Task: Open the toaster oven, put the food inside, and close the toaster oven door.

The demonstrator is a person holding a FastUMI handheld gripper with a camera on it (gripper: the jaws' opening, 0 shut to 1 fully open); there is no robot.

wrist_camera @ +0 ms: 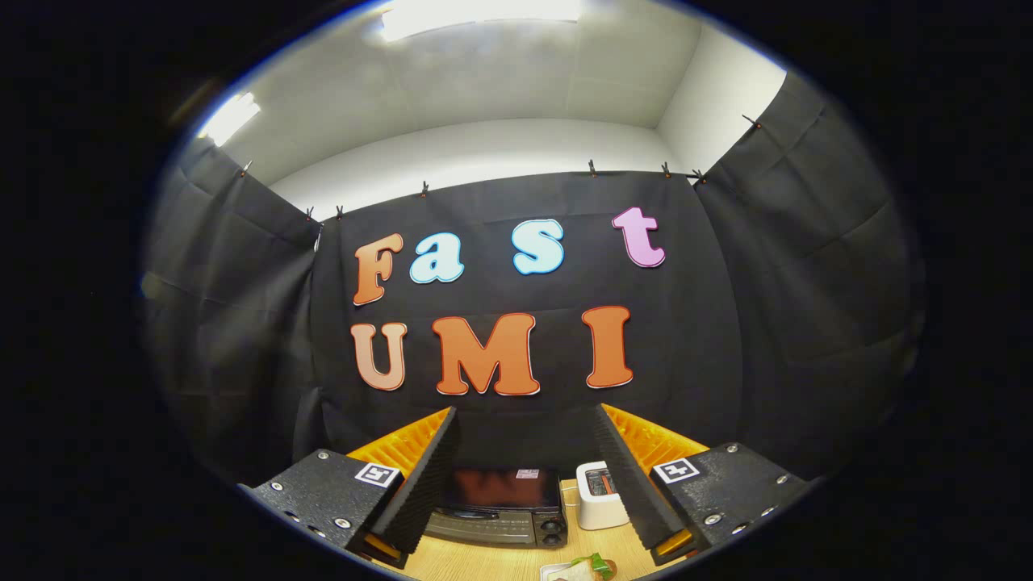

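Black cloth walls (767,323), white ceiling (500,73) w/ bright lights (476,12), wood tabletop (484,561).

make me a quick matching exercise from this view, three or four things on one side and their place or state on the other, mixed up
Things:
1. toaster oven
2. white toaster
3. food
4. gripper

Places or states:
A. on the wooden table, nearest the camera, in front of the oven
B. fingers spread wide apart, holding nothing
C. black, door closed, seen between the fingers
D. standing beside the oven, close to the finger with the orange backing on that side

Pairs: 1-C, 2-D, 3-A, 4-B
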